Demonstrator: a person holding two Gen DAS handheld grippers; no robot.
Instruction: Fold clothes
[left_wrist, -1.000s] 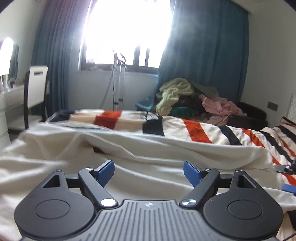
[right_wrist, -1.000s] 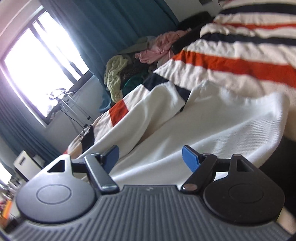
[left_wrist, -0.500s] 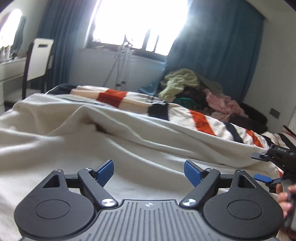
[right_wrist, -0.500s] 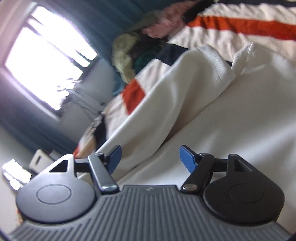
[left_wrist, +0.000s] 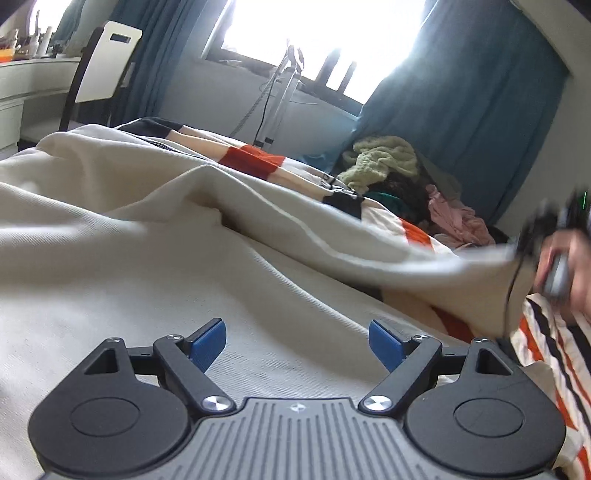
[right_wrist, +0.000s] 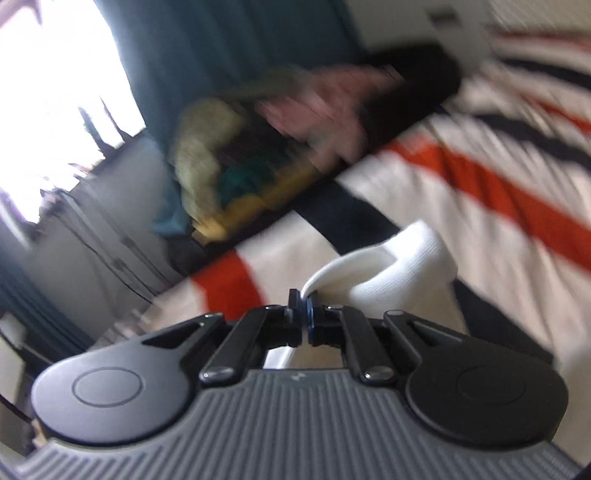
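A large cream garment (left_wrist: 155, 258) lies spread over the striped bed. My left gripper (left_wrist: 297, 341) hovers low over its middle, open, with nothing between its blue pads. In the right wrist view my right gripper (right_wrist: 304, 308) is shut on a white edge of the cream garment (right_wrist: 399, 266), which bunches up just past the fingertips. In the left wrist view the right gripper (left_wrist: 546, 236), blurred and held by a hand (left_wrist: 565, 266), lifts the garment's right edge off the bed.
The bed cover (right_wrist: 498, 192) has orange, black and white stripes. A pile of clothes (left_wrist: 406, 177) sits beyond the bed by blue curtains (left_wrist: 461, 110). A white chair (left_wrist: 107, 66) and a desk (left_wrist: 22, 77) stand at the far left.
My right gripper went from open to shut on the garment's edge and is raising it. The left gripper stayed open and tilted while moving over the cloth.
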